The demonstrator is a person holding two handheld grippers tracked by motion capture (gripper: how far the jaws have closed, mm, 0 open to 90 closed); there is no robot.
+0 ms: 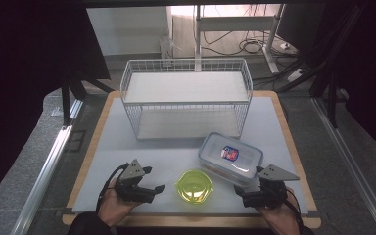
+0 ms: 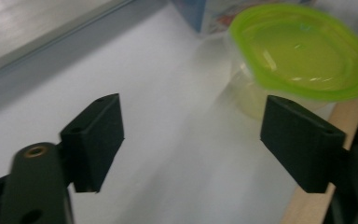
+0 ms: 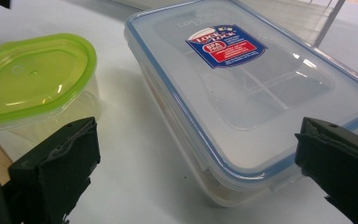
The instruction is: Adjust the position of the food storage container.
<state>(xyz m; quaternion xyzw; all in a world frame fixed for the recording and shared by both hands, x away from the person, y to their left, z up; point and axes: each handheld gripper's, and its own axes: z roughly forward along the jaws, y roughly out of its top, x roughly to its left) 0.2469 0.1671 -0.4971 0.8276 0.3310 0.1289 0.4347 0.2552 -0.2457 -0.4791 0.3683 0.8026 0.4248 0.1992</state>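
Note:
A small clear tub with a lime-green lid [image 1: 194,186] [image 2: 303,51] [image 3: 32,79] stands near the table's front edge, between both hands. A rectangular clear box with a blue-rimmed lid and a red-and-blue label [image 1: 230,157] [image 3: 247,88] lies just right of it. My left gripper [image 1: 149,183] [image 2: 193,144] is open, held low to the left of the green tub, jaws apart with bare mat between them. My right gripper [image 1: 247,188] [image 3: 196,168] is open at the near corner of the rectangular box, one jaw on either side of that corner without touching it.
A white wire basket rack [image 1: 186,98] with a flat upper shelf stands at the back of the white mat [image 1: 127,147]. The wooden table edge [image 1: 191,220] runs along the front. Dark curtains, cables and metal rails surround the table.

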